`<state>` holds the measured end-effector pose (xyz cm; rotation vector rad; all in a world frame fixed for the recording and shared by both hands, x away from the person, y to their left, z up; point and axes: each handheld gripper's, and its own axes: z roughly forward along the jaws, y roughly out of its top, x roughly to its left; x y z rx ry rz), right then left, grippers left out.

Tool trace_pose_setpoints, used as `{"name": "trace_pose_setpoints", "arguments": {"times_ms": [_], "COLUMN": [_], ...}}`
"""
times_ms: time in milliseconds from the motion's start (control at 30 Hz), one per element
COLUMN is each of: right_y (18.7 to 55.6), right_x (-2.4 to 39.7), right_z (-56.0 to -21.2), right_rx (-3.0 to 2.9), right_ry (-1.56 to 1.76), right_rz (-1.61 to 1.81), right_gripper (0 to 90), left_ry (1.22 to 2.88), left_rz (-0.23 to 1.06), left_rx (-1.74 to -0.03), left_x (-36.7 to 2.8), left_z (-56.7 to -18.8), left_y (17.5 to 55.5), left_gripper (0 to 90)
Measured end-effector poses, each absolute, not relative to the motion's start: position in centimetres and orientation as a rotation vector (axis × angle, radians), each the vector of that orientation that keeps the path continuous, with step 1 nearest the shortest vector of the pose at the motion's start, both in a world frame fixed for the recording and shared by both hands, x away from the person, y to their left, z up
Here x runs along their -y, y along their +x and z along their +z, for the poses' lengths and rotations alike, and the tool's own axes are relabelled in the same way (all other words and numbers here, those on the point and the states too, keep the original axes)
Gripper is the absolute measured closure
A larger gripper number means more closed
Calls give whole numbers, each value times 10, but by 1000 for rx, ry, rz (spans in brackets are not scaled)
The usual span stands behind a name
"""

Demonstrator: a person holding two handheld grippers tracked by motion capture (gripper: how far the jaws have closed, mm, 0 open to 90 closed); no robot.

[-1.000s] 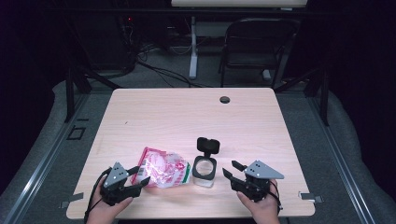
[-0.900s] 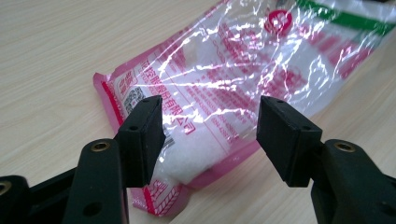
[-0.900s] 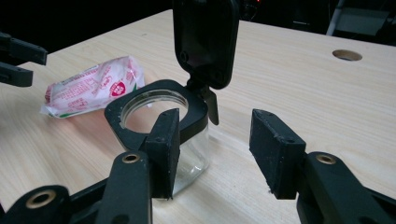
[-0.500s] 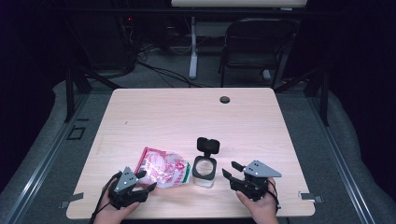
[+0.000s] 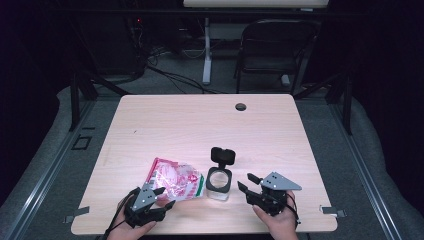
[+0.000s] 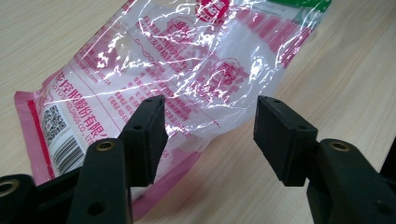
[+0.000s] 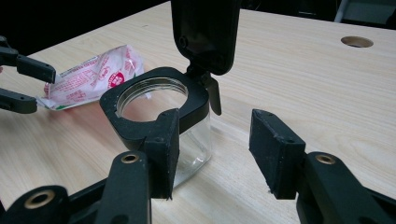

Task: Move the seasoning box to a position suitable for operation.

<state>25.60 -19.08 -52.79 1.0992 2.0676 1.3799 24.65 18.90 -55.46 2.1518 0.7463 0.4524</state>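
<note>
L claw (image 5: 161, 199): jaws spread, just been closing a little; near edge of the crinkled clear-and-pink plastic packet w/ red print (image 5: 176, 180) sits between the pads (image 6: 148, 135), pads not pressing on it yet. Held in the person's left hand, low at bench front edge.

R claw (image 5: 246, 182): jaws spread, nothing pinched. Points at the small square clear jar w/ black collar and flipped-up black lid (image 5: 219, 181); jar is just ahead of and partly left of the pads, apart from them.

Packet: lies flat on the light wood bench (image 5: 200, 120), front left of centre, its right end just beside the jar; can't tell if touching.

Step in hand (judged): L claw lining up to grip the packet; R claw waiting by the open jar, prob. to steady it.

Next move calls for: close L pads on the packet edge w/o sliding the film away; thin slick plastic may slip. R claw needs to shift left to straddle the jar body.

View diffs:
- L claw view: packet print, barcode, QR, green strip at far end (image 6: 299, 5); pad-to-film gap.
- R claw view: jar mouth open, threaded glass rim, hinged lid upright (image 7: 205, 32); L claw's jaw tips at the packet.
- High view: whole layout, round grommet hole at bench rear (image 5: 241, 106), dark chair beyond (image 5: 275, 50).
</note>
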Motion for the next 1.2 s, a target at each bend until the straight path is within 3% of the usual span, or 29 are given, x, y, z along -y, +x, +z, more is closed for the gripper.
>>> {"name": "trace_pose_setpoints", "arguments": {"times_ms": [333, 500, 1200], "right_y": [256, 256, 257], "right_x": [192, 192, 192], "right_z": [-528, -528, -529], "right_rx": [-2067, -2069, -2068], "right_ry": [1105, 1105, 1110], "right_rz": [1378, 1377, 1382], "right_gripper": [526, 524, 519], "left_ry": [2175, 2193, 2239], "left_rz": [469, 546, 664], "left_rx": [-722, -694, -652], "left_x": [-185, -180, -160], "left_z": [-556, -556, -566], "left_y": [244, 241, 250], "left_gripper": [435, 421, 442]}}
